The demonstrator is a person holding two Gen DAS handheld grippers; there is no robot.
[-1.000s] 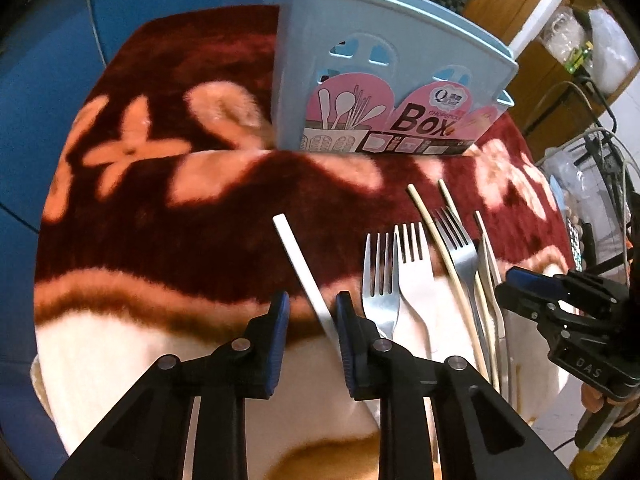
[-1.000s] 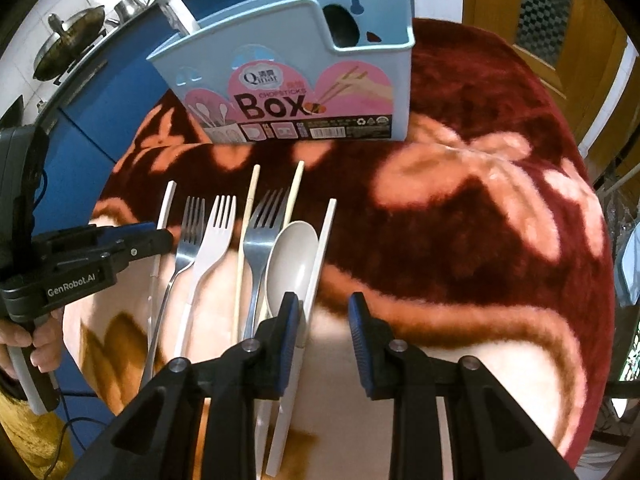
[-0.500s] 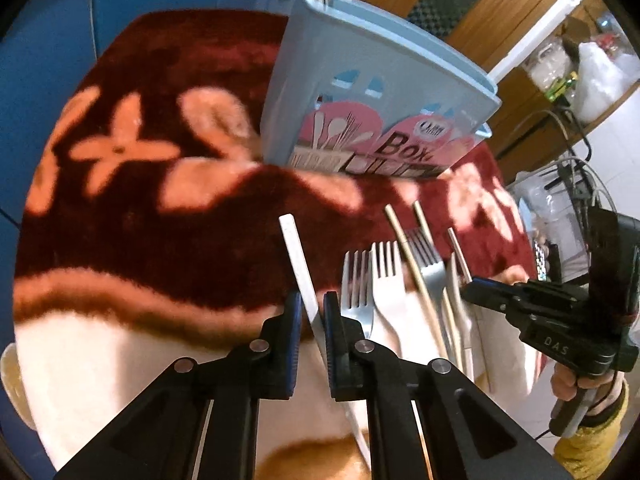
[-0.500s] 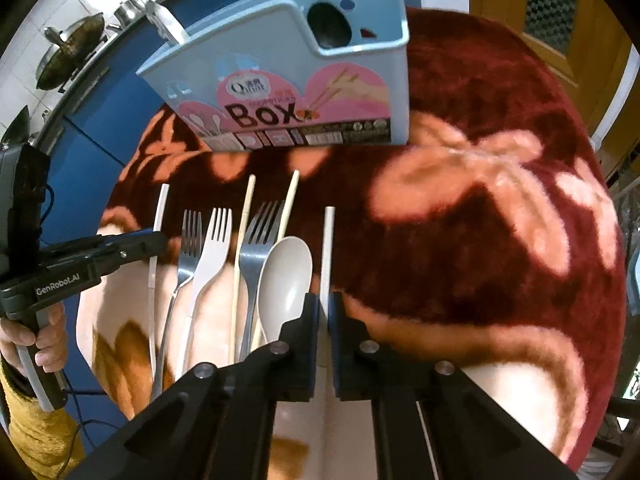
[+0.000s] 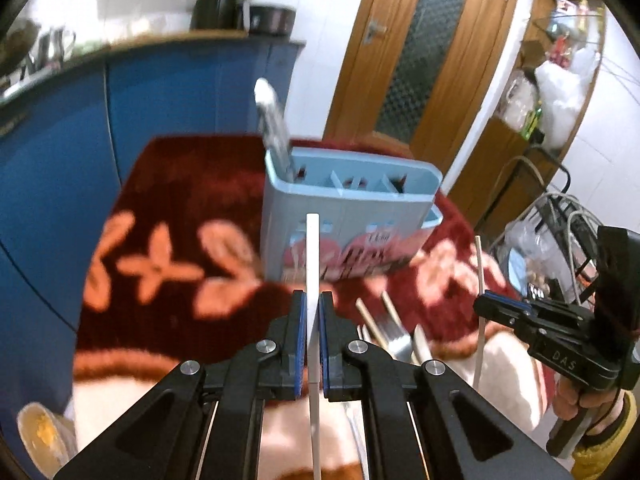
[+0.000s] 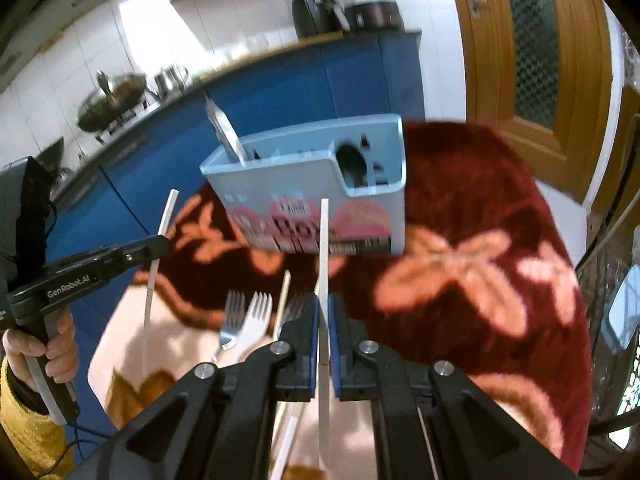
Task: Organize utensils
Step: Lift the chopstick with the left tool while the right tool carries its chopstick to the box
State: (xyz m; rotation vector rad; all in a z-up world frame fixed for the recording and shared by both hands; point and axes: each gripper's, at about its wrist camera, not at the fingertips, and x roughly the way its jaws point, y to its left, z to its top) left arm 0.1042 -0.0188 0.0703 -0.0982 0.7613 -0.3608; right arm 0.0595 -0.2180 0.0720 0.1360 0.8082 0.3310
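Both white chopsticks have come up off the blanket, the left gripper and right gripper each just clamped on one. Pinched low, either chopstick could pivot and probably miss the blue utensil box.

Dark red cloth with orange-pink flowers and a cream border. Pale blue box bearing a pink label. White sticks. Black tools with blue pads. Blue cabinets. Brown wooden door.
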